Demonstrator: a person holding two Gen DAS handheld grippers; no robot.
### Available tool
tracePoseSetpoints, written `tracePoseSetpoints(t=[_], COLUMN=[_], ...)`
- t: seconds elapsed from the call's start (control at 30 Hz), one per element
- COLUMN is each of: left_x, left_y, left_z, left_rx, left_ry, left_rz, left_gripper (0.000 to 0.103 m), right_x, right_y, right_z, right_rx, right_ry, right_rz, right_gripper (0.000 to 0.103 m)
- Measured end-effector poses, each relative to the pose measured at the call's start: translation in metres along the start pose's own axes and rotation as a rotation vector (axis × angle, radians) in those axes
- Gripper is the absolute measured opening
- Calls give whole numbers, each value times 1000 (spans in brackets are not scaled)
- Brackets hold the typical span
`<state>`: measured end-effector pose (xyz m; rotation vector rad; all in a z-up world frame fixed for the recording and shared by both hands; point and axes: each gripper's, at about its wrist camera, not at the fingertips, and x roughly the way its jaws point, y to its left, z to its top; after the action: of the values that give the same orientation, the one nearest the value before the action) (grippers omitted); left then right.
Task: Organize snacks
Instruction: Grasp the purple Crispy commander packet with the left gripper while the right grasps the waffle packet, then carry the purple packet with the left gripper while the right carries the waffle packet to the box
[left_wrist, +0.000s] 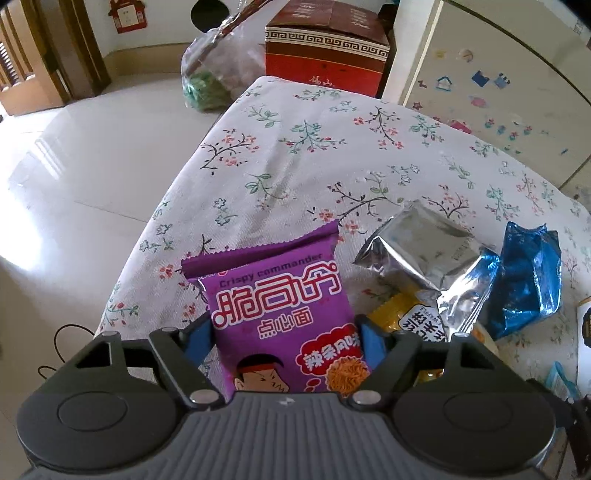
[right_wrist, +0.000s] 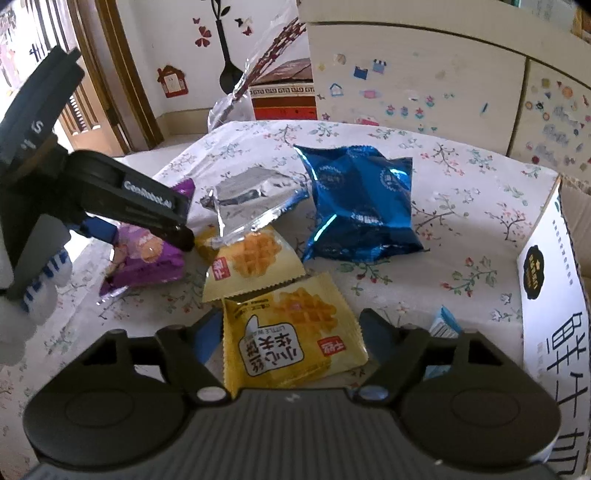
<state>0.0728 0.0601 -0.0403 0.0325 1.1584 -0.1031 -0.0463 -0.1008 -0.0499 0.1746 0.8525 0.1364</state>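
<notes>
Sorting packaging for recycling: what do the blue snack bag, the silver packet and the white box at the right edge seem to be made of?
Blue snack bag: likely metallised plastic film, glossy, with sharp creases and bright glints. Silver packet: foil-like film, mirror-shiny and crumpled. White box: corrugated cardboard with a printed white face; the brown fluted edge shows at its top.

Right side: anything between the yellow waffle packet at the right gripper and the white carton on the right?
Nothing tall. Only a small blue-and-white packet lies flat between the yellow waffle packet, which sits between the right gripper fingers, and the white carton. Lifted over it, the path looks clear.
</notes>
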Motion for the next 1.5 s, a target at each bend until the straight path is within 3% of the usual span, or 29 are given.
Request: tracePoseSetpoints(t=[0.4, 0.87, 1.5], left_x=[-21, -56, -114], left_y=[5, 7, -8], left_z=[1, -4, -31], left_rx=[-43, -68, -67], left_ry=[-37, -70, -137], left_rz=[-13, -59, -159], left_gripper=[82, 82, 82], right_x=[-9, -34, -126], right_y=[-2, 8, 11], right_z=[2, 6, 14], right_rx=[61, 47, 82], right_ry=[-3, -48, -173], right_rz=[28, 22, 25], right_gripper=[71, 68, 68])
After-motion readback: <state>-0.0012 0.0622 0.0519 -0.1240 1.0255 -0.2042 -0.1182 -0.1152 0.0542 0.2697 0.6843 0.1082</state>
